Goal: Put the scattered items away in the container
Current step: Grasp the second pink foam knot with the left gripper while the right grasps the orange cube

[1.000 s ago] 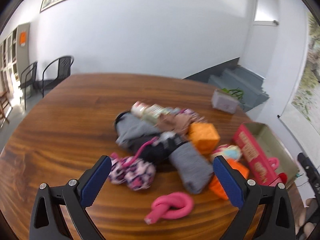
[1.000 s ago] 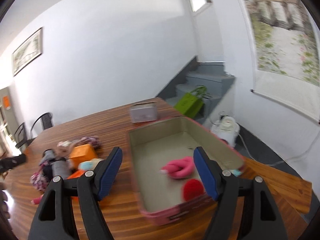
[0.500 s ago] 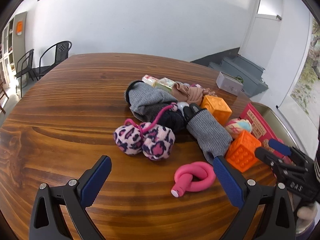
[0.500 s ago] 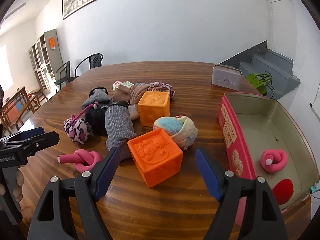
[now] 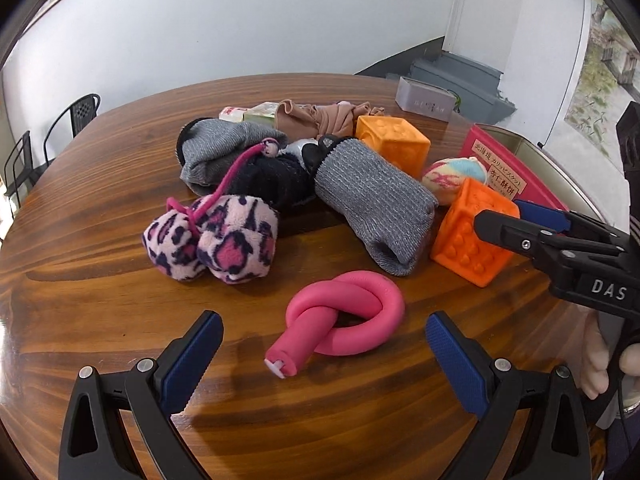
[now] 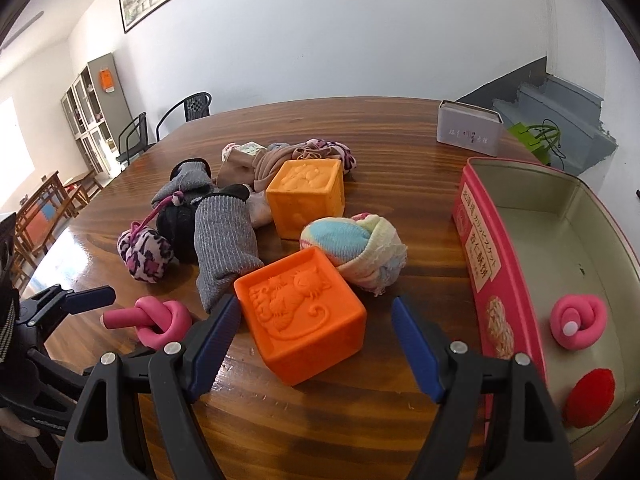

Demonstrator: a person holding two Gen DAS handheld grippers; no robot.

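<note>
The fingers (image 5: 192, 360) of the left gripper (image 5: 324, 354) stand wide apart and hold nothing; the pink knot (image 5: 344, 326) lies on the table (image 5: 80, 280) just ahead of them, roughly between the two tips but not touched by either. The right gripper (image 6: 316, 338) is likewise spread with nothing held, its fingers (image 6: 414, 344) flanking the near orange cube (image 6: 302, 314) without visibly pressing it.

Taking that near orange cube as the landmark: the red tin (image 6: 480, 256) stands open to its right, and inside the tin lie a second pink knot (image 6: 578, 322) and a red ball (image 6: 590, 398), both toward the near end. Just behind the cube, touching or nearly so, sits a pastel sock ball (image 6: 354, 248). Farther behind it is a second orange cube (image 6: 306, 196). To the cube's left a grey sock (image 6: 224, 244) lies close against it, and beyond that a black bundle (image 6: 176, 220) and a pink leopard-print pouch (image 6: 144, 254) joined to a pink cord (image 5: 230, 178). Behind the second cube a heap of beige cloth (image 6: 276, 160) rests beside a small printed packet (image 6: 250, 148). Well behind the cube and to the right, a grey box (image 6: 468, 132) stands alone near the far edge of the table.
</note>
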